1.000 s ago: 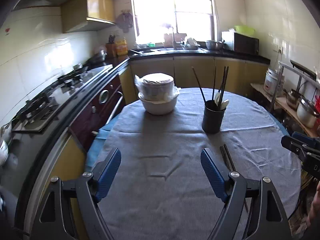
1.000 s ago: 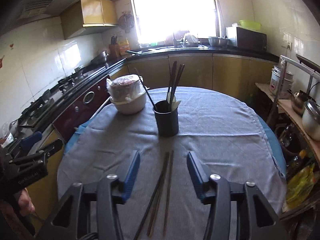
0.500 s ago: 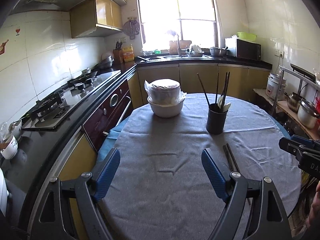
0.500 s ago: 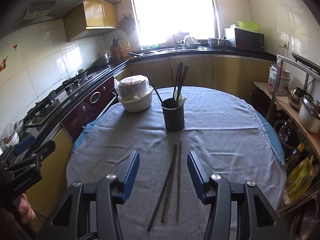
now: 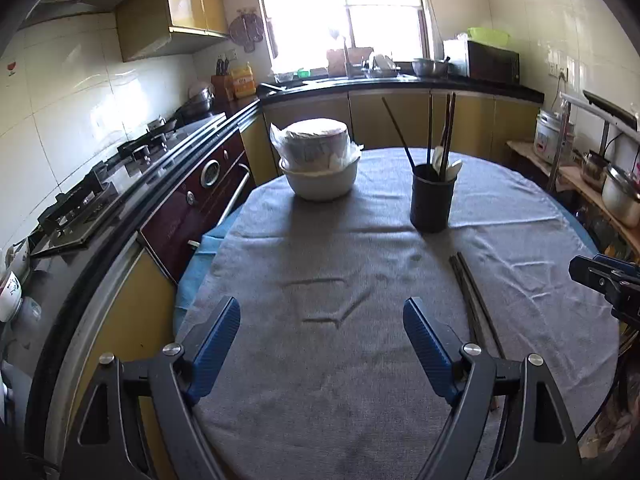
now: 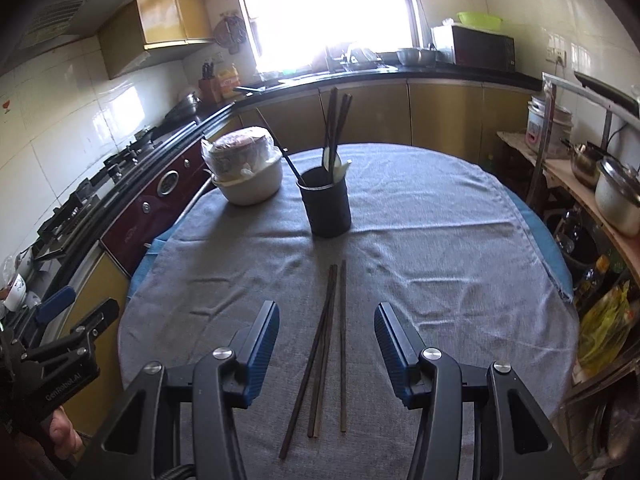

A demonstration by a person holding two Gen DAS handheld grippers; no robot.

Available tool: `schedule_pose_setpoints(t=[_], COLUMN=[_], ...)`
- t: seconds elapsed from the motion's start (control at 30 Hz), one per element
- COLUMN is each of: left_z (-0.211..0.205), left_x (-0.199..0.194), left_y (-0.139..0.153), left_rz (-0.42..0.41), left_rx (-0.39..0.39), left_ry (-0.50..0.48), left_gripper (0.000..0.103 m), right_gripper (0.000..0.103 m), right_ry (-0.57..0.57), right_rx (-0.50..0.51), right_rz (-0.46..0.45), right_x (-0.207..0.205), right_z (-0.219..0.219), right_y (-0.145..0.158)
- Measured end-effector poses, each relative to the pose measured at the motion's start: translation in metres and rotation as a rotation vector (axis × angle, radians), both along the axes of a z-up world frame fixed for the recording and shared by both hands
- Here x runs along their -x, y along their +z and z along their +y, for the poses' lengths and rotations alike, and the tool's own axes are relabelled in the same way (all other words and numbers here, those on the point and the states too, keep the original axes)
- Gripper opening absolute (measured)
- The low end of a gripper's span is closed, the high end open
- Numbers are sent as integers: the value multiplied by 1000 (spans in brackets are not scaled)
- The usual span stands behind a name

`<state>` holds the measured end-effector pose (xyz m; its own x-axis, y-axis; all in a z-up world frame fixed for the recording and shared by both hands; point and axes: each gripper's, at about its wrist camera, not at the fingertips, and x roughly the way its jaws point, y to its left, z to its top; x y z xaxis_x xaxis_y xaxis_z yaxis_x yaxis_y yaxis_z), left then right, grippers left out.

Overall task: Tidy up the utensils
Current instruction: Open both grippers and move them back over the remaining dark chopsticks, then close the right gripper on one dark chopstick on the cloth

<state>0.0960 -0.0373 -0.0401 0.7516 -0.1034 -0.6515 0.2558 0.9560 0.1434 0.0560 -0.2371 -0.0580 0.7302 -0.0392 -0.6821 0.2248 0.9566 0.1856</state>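
Three dark chopsticks (image 6: 326, 340) lie loose on the grey tablecloth, running toward me; in the left wrist view these chopsticks (image 5: 472, 296) show right of my fingers. A black utensil cup (image 6: 325, 208) stands behind them with chopsticks and white spoons upright in it, also the cup (image 5: 432, 202) in the left view. My right gripper (image 6: 326, 320) hangs open above the loose chopsticks, which lie between its blue pads without touching them. My left gripper (image 5: 322, 316) is open wide over bare cloth, left of the chopsticks.
A white bowl with wrapped bowls stacked in it (image 5: 320, 168) sits at the table's far left. A stove and oven (image 5: 192, 196) run along the left. A shelf with pots (image 6: 612, 196) stands right of the table. The round table's cloth (image 6: 440, 240) drops off at its edges.
Both views rose and pulled back half a second ago, then dropped again toward the table. The chopsticks still lie where they were; both grippers keep the same opening.
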Motion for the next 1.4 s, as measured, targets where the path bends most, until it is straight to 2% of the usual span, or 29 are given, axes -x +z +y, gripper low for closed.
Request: schedule_pose_setpoints(t=[0.27, 0.47, 0.7, 0.97, 1.2, 1.4], left_z=[-13, -25, -42, -44, -38, -33], left_x=[-22, -40, -60, -67, -70, -73], left_y=[-32, -59, -84, -104, -108, -110], left_rz=[108, 191, 255, 309, 337, 356], left_rx=[-10, 0, -5, 11, 46, 88], left_ry=[-30, -52, -86, -109, -126, -131], left_gripper=[84, 84, 84, 84, 84, 84], right_gripper=[52, 40, 38, 28, 21, 15], right_ry=[4, 2, 15, 48, 69, 63], right_rx=[-58, -94, -155, -228, -222, -173], right_rz=[67, 136, 190, 242, 281, 329], right_x=[-19, -41, -69, -112, -146, -154], right_z=[-18, -33, -44, -52, -44, -37], right_y=[-36, -71, -98, -121, -139, -151])
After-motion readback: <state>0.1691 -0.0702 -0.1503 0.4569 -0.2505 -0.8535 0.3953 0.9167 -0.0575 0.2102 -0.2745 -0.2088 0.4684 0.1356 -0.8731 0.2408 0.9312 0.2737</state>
